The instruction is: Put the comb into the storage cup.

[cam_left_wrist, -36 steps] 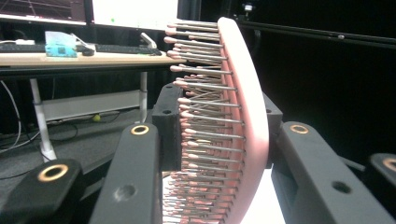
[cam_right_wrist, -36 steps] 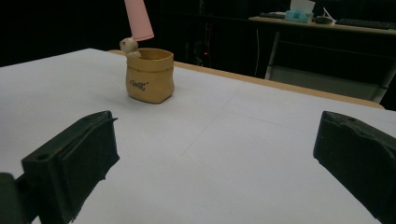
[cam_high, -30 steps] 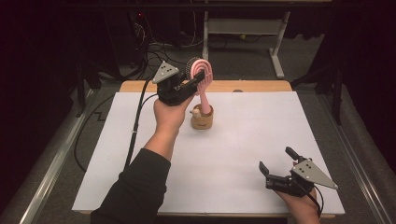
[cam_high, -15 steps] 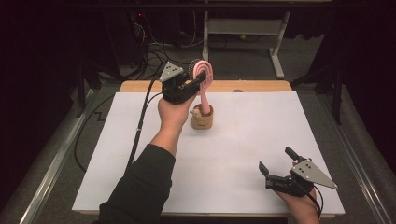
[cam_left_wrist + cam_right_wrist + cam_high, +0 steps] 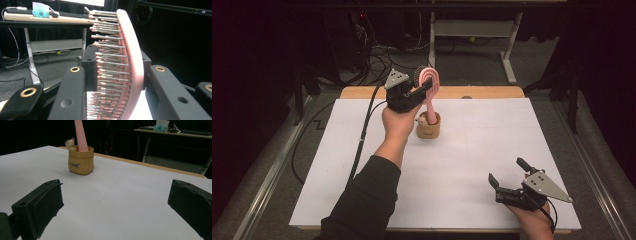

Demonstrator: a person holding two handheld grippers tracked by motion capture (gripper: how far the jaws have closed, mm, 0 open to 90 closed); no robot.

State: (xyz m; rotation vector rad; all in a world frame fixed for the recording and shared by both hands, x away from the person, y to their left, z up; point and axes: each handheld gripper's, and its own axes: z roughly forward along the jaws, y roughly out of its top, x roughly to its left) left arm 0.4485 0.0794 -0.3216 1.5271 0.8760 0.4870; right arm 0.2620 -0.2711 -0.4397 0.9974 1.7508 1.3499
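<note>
While the pink hairbrush (image 5: 431, 85) stands with its handle down in the small tan pouch-shaped holder (image 5: 428, 129) near the far middle of the white table (image 5: 362, 195), the left gripper (image 5: 424, 89) is clamped on the brush head, so the job looks close to done: the handle seems seated, and what is left is to let go and draw the hand away. In the left gripper view the pads press the head from both sides, bristles (image 5: 107, 65) facing one jaw and the smooth back the other. The right gripper (image 5: 508, 176) rests at the near right corner, jaws spread wide and empty, well apart from the holder.
</note>
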